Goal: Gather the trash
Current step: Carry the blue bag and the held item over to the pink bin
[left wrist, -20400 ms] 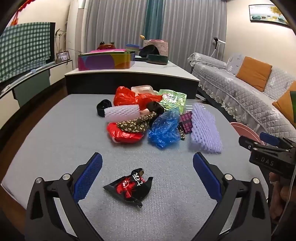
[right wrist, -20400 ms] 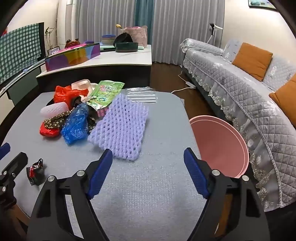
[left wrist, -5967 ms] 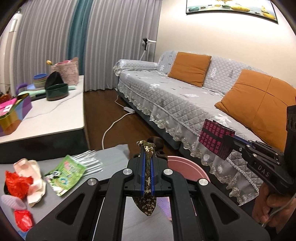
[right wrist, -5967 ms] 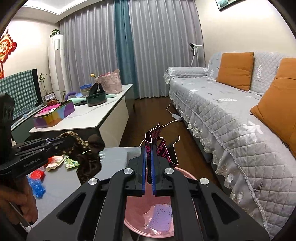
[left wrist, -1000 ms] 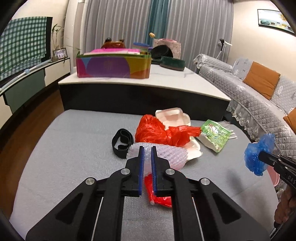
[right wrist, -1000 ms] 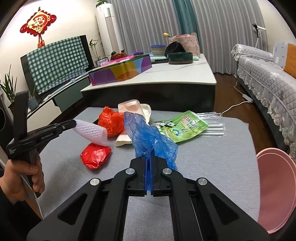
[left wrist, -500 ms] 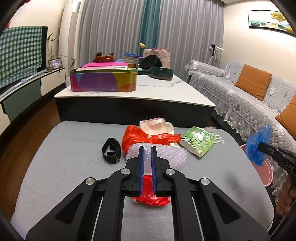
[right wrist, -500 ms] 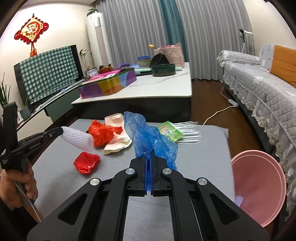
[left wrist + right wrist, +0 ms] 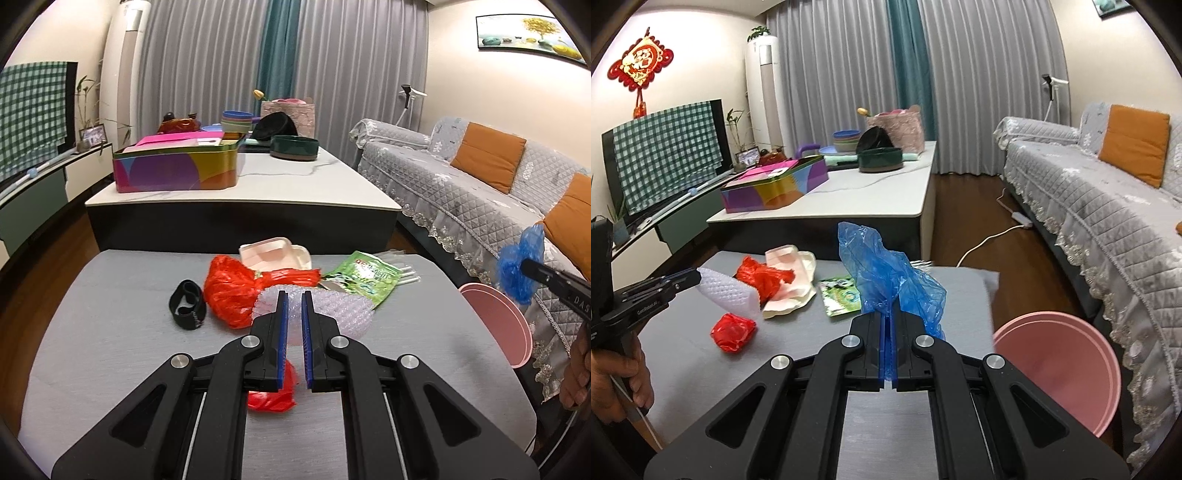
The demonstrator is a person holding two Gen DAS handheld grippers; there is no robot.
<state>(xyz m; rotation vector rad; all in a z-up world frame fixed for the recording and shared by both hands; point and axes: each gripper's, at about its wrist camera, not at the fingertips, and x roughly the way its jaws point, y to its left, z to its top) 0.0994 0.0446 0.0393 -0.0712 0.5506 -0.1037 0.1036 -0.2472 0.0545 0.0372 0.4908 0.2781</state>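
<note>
My left gripper [image 9: 292,295] is shut on a white foam net sleeve [image 9: 340,308] and holds it above the grey table [image 9: 92,332]; it also shows in the right wrist view [image 9: 731,291]. My right gripper [image 9: 889,314] is shut on a crumpled blue plastic bag [image 9: 886,273], lifted near the table's right edge; the bag also shows in the left wrist view [image 9: 519,267]. The pink bin [image 9: 1060,365] stands on the floor right of the table and also shows in the left wrist view [image 9: 498,317].
On the table lie a red plastic bag [image 9: 232,288], a small red wad [image 9: 733,330], a white foam tray [image 9: 273,251], a green snack packet [image 9: 360,275] and a black band [image 9: 186,302]. A white coffee table [image 9: 240,192] stands behind, a grey sofa [image 9: 480,206] to the right.
Both grippers have lifted and swung right with their loads. The pink bin has come closer in the right wrist view.
</note>
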